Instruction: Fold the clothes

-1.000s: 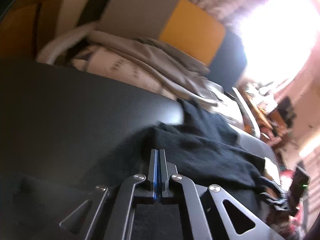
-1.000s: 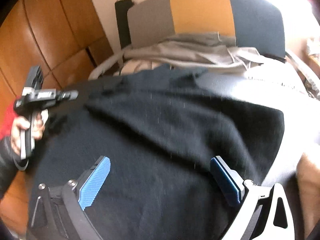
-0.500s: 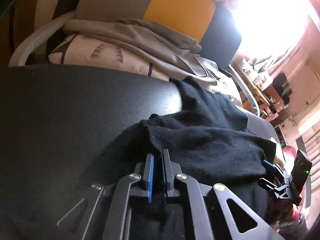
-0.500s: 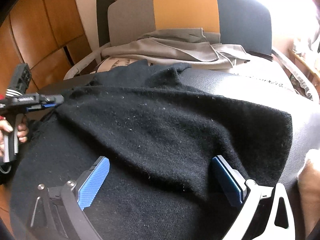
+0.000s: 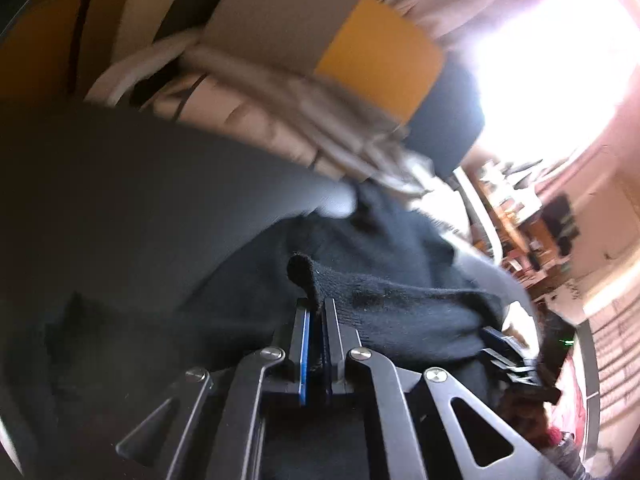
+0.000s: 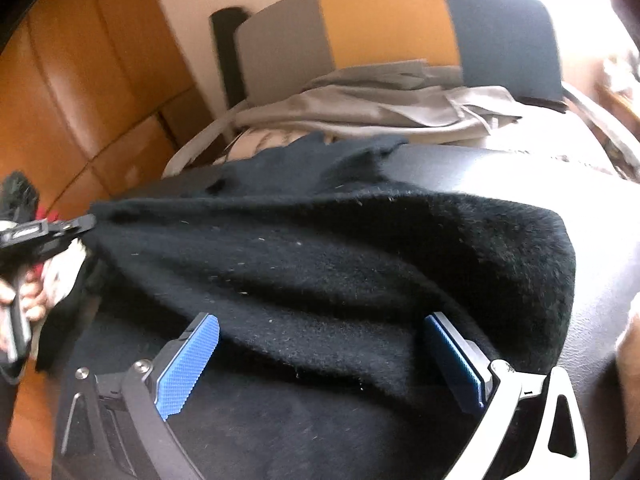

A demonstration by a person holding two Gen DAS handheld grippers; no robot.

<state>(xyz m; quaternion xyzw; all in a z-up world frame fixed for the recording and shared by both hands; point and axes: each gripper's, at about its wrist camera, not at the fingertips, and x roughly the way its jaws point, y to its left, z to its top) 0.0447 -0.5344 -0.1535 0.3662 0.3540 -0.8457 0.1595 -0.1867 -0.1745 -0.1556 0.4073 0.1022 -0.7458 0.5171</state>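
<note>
Left gripper (image 5: 315, 320): clenched on raised edge of black knit garment (image 6: 340, 264), at garment's left end. Person's hand (image 6: 24, 300) grips its handle.

Garment: spread on dark table (image 5: 140, 200); pinched fold drawn taut, long axis left-to-right between grippers, far part trailing toward table's back edge.

Right gripper (image 6: 322, 354): released, jaws wide, blue pads (image 6: 188, 364) straddling near fold at garment's right portion; nearer that free end. Contact with cloth: cannot tell.

Containers: none visible. Beyond table: chair (image 6: 384, 28) with grey clothes (image 6: 380, 100) heaped on seat.
</note>
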